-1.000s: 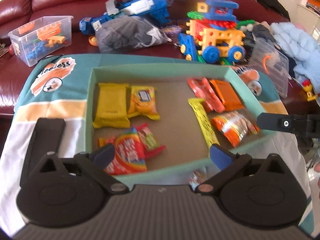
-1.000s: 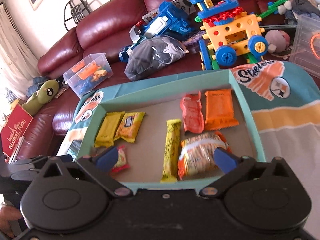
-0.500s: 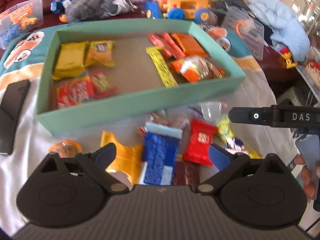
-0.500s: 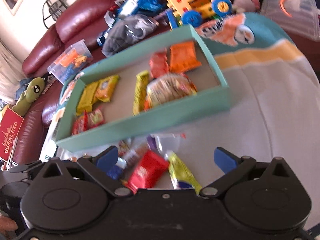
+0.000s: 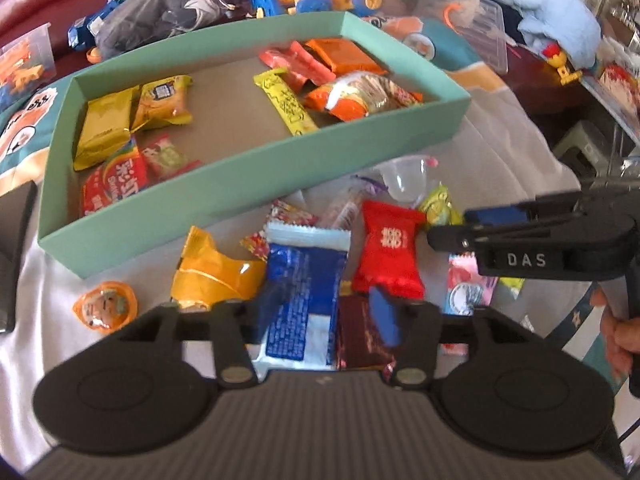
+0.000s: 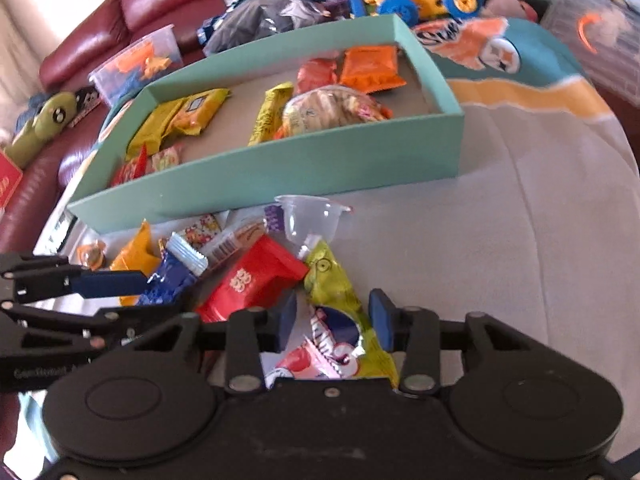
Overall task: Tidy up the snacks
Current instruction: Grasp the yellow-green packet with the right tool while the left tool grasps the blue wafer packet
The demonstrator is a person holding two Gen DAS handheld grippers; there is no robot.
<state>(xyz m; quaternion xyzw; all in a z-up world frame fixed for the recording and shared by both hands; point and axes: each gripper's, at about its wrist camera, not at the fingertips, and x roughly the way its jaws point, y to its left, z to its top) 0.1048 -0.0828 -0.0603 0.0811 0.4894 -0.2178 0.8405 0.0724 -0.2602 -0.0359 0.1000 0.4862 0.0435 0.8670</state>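
The left tongs [image 5: 326, 314] hang over the loose heap of snacks on the cloth-covered desk [image 6: 520, 240], their jaws closing with the blue-and-white wafer packet [image 5: 300, 300] and a dark brown bar [image 5: 360, 336] between them; the pads are not yet pressing on either. The right tongs [image 6: 334, 320] are also closing, astride a yellow-green candy bag [image 6: 336, 292] (its lower end shows a pink and white print), and no firm squeeze shows there either. Just beside lie a red sachet [image 6: 248, 280], an orange-yellow wrapper [image 5: 208, 272] and a clear plastic cup [image 6: 308, 216], tipped on its side. Behind the heap stands the teal box [image 5: 248, 188], holding yellow packets at its left end, a yellow bar in the middle and orange packets at its right end. A hand [image 5: 618, 336] grips the right handle at the edge of the left wrist view.
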